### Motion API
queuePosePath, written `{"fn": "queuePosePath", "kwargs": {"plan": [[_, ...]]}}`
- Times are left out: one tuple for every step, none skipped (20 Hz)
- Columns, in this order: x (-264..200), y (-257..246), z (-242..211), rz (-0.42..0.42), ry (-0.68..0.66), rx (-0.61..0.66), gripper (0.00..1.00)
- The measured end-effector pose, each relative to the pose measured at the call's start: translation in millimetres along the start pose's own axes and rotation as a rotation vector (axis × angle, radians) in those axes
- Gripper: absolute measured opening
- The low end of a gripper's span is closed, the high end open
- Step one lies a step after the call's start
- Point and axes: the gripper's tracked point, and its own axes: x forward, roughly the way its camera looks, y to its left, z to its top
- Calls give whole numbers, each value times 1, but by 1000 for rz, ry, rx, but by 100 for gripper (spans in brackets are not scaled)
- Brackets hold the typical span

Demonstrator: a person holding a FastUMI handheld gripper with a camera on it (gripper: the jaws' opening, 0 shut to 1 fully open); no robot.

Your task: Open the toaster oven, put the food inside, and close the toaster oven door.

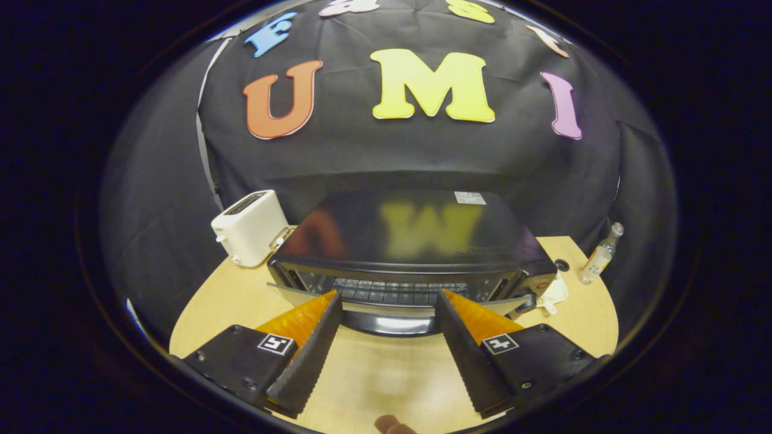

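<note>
The gripper (389,301) holds its orange-backed black fingers (310,343) spread wide, gripping nothing, their tips at the dark handle (395,323) of the glossy black toaster oven (416,241) on the pale wooden table (374,374). Its top carries a small white label (too blurred to read). Nearby stand a white pop-up toaster (250,227) and a small clear bottle (598,256).

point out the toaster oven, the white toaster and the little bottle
toaster oven (416,232), gripper view, on its glossy black top, beyond the open gripper (389,298)
white toaster (252,228), gripper view, on its front side
small bottle (597,259), gripper view, on its clear body
</note>
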Motion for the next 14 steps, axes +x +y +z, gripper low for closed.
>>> {"fn": "queuePosePath", "kwargs": {"plan": [[-3, 0, -4, 1, 0, -3, 99], [-6, 1, -9, 3, -2, -12, 99], [-9, 1, -13, 3, -5, -17, 99], [-12, 2, -17, 2, -8, -21, 99], [-14, 2, -21, 1, -11, -27, 99], [-16, 2, -25, -1, -10, -33, 99], [-19, 3, -31, -2, -9, -39, 99], [-23, 3, -36, -4, -11, -44, 99], [-24, 3, -40, -7, -14, -50, 99], [-28, 3, -47, -9, -13, -58, 99], [-31, 4, -53, -14, -20, -61, 99], [-33, 4, -59, -18, -21, -67, 99], [-34, 5, -64, -24, -27, -69, 99], [-36, 5, -70, -30, -30, -74, 99]]}}
